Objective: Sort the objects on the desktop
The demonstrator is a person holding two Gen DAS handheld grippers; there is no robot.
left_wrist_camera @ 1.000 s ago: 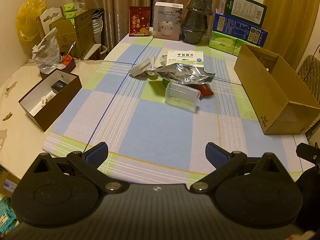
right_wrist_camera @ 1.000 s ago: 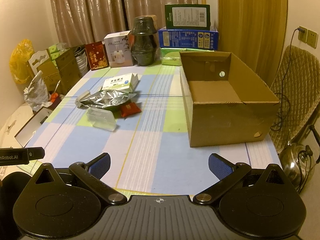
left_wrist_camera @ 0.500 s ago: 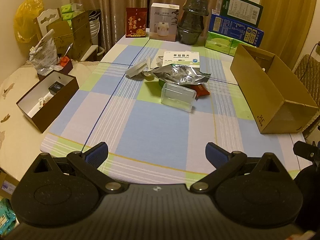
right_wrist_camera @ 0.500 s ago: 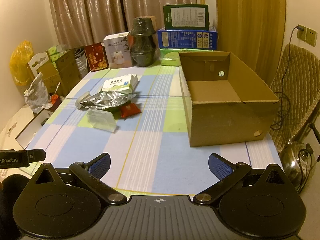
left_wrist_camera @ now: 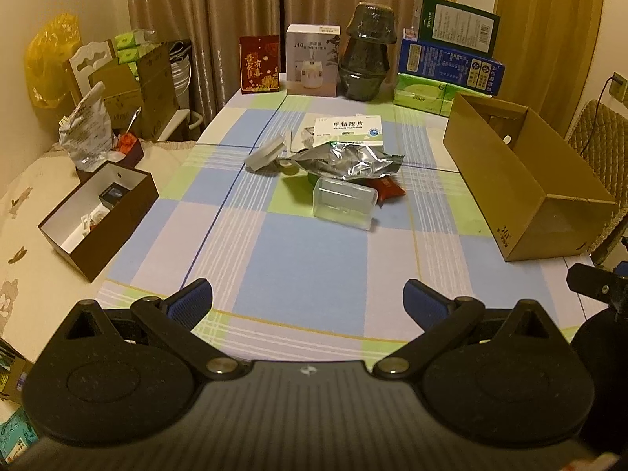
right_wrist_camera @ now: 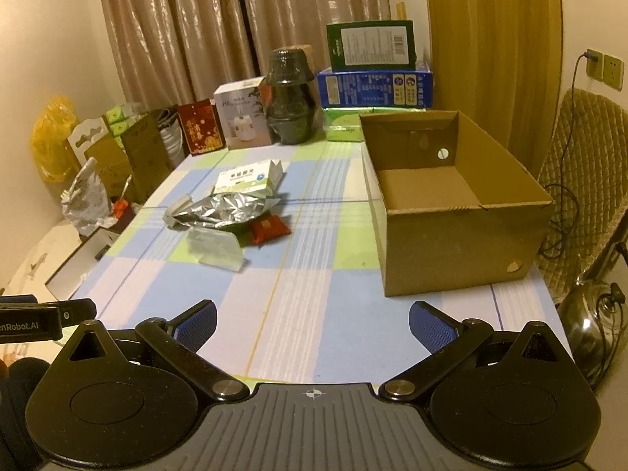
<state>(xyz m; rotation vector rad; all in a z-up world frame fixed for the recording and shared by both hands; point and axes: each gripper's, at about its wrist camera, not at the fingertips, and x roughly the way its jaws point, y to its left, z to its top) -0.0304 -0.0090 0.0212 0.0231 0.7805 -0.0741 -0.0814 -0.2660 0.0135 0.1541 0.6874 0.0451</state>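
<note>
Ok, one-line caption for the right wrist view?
Open right claw faces an empty brown cardboard box and a silver foil pouch on the checked tablecloth.

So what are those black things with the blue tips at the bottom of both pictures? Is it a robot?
Not a robot. A person holds a grabbing tool in each hand, and each tool carries a camera that looks out along its two jaws. One picture comes from the left gripper, the other from the right gripper. The blue tips are the pads that pinch things. Both sets of jaws stand wide apart and hold nothing.

On the checked tablecloth lies a little pile: a white medicine box, a crinkly silver foil bag, a clear plastic box and a small red packet. On the right stands an open cardboard box with nothing in it. Beside the table on the left sits a brown box with a few small things inside.
</note>
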